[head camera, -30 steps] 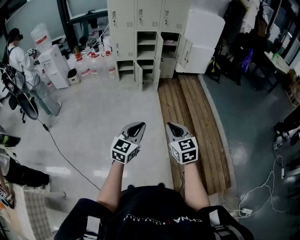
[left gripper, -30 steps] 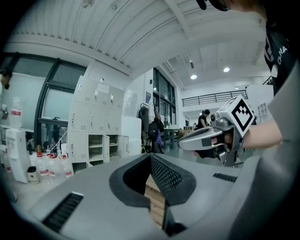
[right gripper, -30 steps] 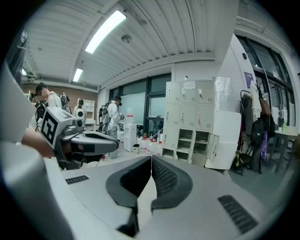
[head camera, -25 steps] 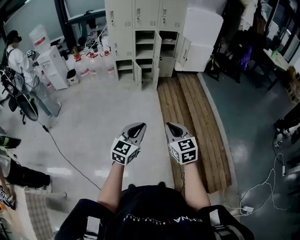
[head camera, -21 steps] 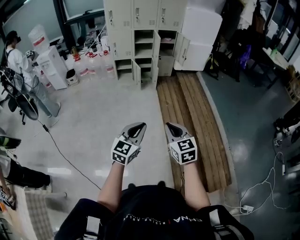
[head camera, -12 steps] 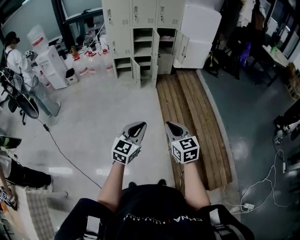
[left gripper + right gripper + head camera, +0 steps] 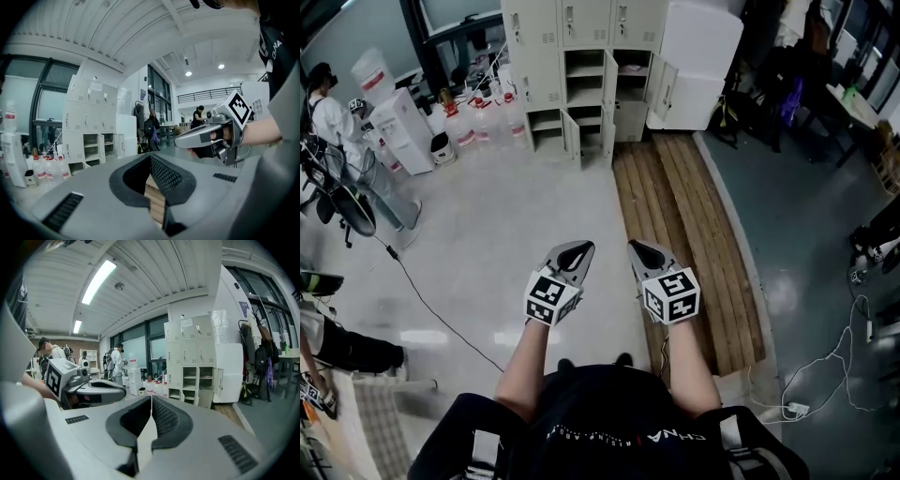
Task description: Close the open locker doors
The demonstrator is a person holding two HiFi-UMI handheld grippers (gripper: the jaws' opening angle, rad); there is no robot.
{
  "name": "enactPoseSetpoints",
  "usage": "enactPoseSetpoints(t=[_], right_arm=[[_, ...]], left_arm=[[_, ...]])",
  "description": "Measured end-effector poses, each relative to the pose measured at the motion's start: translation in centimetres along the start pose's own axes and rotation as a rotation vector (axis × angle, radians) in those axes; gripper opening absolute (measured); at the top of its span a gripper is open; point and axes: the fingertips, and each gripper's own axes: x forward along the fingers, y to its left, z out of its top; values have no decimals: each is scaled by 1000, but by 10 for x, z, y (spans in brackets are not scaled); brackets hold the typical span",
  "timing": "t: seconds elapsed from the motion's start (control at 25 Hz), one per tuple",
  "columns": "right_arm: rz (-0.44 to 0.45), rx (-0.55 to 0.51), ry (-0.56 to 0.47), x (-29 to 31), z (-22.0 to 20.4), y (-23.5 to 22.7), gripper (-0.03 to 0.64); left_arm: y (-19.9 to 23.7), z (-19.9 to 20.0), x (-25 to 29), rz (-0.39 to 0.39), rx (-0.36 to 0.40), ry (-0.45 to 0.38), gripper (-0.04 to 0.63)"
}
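Pale workshop floor (image 7: 487, 234), cream metal lockers (image 7: 546, 75) way off at the far wall.
Barely anything's moved this last second: open locker doors (image 7: 608, 94) still far off, left tongs (image 7: 584, 247) and right tongs (image 7: 635, 246) pinched together, empty. Gotta walk over first.

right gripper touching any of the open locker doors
Apart. The head view shows the right gripper far back from the open locker doors, with a wide stretch of floor between them.

Left tongs (image 7: 579, 247) and right tongs (image 7: 637, 247) point toward distant lockers (image 7: 534, 84) whose several doors (image 7: 665, 91) hang open.
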Motion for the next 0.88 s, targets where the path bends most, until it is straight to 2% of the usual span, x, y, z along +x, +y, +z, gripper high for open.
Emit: enactPoseSetpoints(t=[0.44, 0.64, 0.88], right_arm=[[1, 6, 4, -16, -10, -35, 32], [11, 3, 7, -23, -17, -61, 32], [29, 11, 14, -28, -26, -92, 32]], left_arm=[[-19, 0, 31, 12, 20, 26, 20], [-26, 0, 49, 59, 32, 33, 20], [-27, 0, 63, 148, 2, 33, 20]])
